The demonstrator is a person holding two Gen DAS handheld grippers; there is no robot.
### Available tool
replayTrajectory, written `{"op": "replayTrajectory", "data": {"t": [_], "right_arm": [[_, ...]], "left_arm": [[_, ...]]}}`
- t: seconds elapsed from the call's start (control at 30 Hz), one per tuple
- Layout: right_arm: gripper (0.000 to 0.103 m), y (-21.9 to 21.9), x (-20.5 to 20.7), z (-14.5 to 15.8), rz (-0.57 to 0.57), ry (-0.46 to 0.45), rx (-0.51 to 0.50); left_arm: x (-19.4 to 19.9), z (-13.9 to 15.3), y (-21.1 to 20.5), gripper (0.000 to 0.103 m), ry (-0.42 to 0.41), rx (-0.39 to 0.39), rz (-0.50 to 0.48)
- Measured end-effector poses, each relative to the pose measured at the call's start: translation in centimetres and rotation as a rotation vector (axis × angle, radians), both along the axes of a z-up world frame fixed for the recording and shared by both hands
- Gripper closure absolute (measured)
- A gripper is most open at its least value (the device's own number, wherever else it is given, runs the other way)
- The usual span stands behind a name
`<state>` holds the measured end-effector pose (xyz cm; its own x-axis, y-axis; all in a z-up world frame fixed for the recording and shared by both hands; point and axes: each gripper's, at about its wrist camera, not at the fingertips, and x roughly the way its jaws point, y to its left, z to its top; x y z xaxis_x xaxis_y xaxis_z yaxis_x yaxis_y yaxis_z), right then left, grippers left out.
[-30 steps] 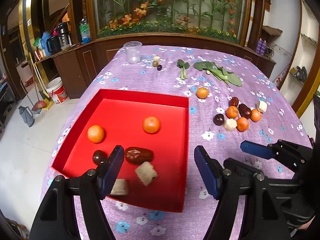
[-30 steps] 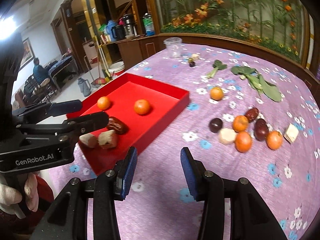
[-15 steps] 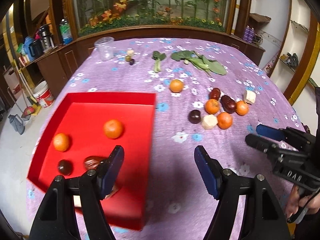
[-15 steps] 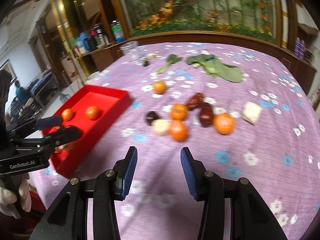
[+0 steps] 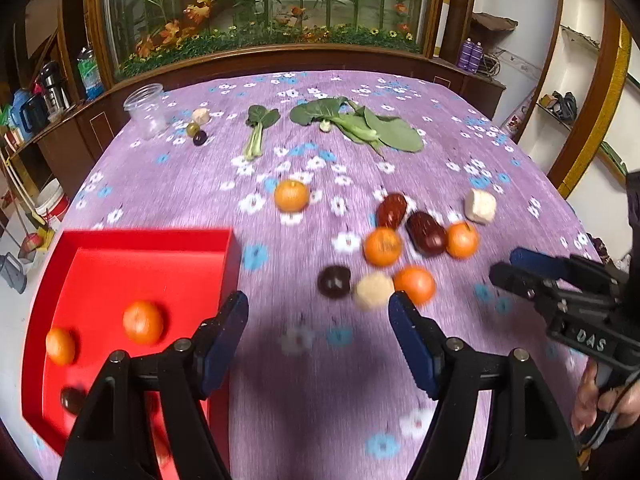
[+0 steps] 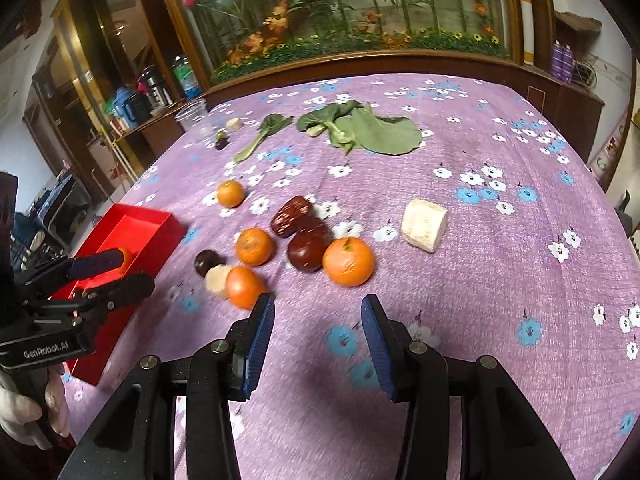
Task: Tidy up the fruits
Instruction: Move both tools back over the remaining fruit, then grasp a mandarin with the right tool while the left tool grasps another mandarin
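A red tray (image 5: 148, 240) at the left holds two oranges (image 5: 143, 322) and a dark fruit (image 5: 72, 400). A cluster of fruit lies on the purple cloth: oranges (image 5: 382, 246), dark red dates (image 5: 426, 234), a dark plum (image 5: 333, 282) and a pale round piece (image 5: 374, 290). My left gripper (image 5: 318, 340) is open and empty, just short of the cluster. My right gripper (image 6: 318, 338) is open and empty too, a little in front of the near orange (image 6: 349, 261). A pale cube (image 6: 424, 225) sits to the right.
A lone orange (image 5: 291, 196) lies mid-table. Green leaves (image 5: 372, 128), a clear cup (image 5: 147, 110) and small items (image 5: 199, 128) are at the far side. Wooden cabinets and a planter ring the table; the floor with a bucket (image 5: 52, 204) lies to the left.
Both grippers have swung right, away from the red tray and toward the fruit cluster, which is now nearer and more central. Neither pair of jaws has changed width.
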<state>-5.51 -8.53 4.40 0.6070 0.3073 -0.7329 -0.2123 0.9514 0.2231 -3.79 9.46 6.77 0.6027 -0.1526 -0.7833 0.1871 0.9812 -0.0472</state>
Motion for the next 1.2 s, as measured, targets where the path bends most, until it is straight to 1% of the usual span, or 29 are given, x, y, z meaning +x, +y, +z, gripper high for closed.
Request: {"op": "replayTrajectory", "data": {"t": [0.13,0.2,0.27,0.33,0.6,0.8,0.9,1.0,1.03,1.07,1.1,1.13,1.17,1.2], "right_arm": [[0.054,-0.6,1.2,-0.3,-0.027,0.009,0.015],[0.053,-0.7,1.7,-0.4,-0.036,0.012,0.016],[0.048,-0.8,2.2,-0.6,-0.038,0.013,0.015],[0.048,-0.8,2.6,-0.8,-0.033,0.016,0.010],[0.048,-0.1,4.0,-1.9,-0.016,0.028,-0.026],[0.048,0.3,4.7,-2.5,-0.005,0.033,-0.044],[0.048,0.3,5.0,-2.7,-0.004,0.033,-0.043],[0.048,0.4,5.2,-2.8,-0.002,0.034,-0.045],[0.048,0.5,5.3,-2.9,-0.001,0.035,-0.047],[0.048,0.5,5.3,-3.0,0.000,0.036,-0.049],[0.048,0.6,5.4,-3.1,0.000,0.038,-0.052],[0.048,0.6,5.5,-3.3,0.001,0.043,-0.053],[0.048,0.6,5.5,-3.4,0.000,0.043,-0.052],[0.048,0.6,5.5,-3.3,0.000,0.039,-0.053]], "left_arm": [[2.3,-0.5,-0.7,0.031,0.020,-0.022,-0.006],[3.4,-1.0,-1.2,0.031,0.039,-0.037,-0.012],[4.2,-1.4,-1.6,0.031,0.051,-0.047,-0.019],[5.0,-1.8,-2.2,0.031,0.057,-0.052,-0.042],[7.4,-3.3,-4.3,0.032,0.087,-0.012,-0.114],[8.1,-5.1,-5.3,0.032,0.140,-0.005,-0.172],[8.1,-5.2,-5.6,0.032,0.137,-0.014,-0.185],[8.1,-5.2,-5.6,0.038,0.128,-0.018,-0.187],[8.0,-5.2,-5.6,0.045,0.125,-0.021,-0.189],[8.0,-5.1,-5.6,0.055,0.123,-0.031,-0.193],[8.0,-5.0,-5.6,0.061,0.124,-0.039,-0.197],[7.9,-5.0,-5.7,0.072,0.127,-0.055,-0.208],[7.9,-5.0,-5.8,0.073,0.128,-0.062,-0.213],[7.8,-5.0,-6.0,0.073,0.121,-0.052,-0.212]]}}
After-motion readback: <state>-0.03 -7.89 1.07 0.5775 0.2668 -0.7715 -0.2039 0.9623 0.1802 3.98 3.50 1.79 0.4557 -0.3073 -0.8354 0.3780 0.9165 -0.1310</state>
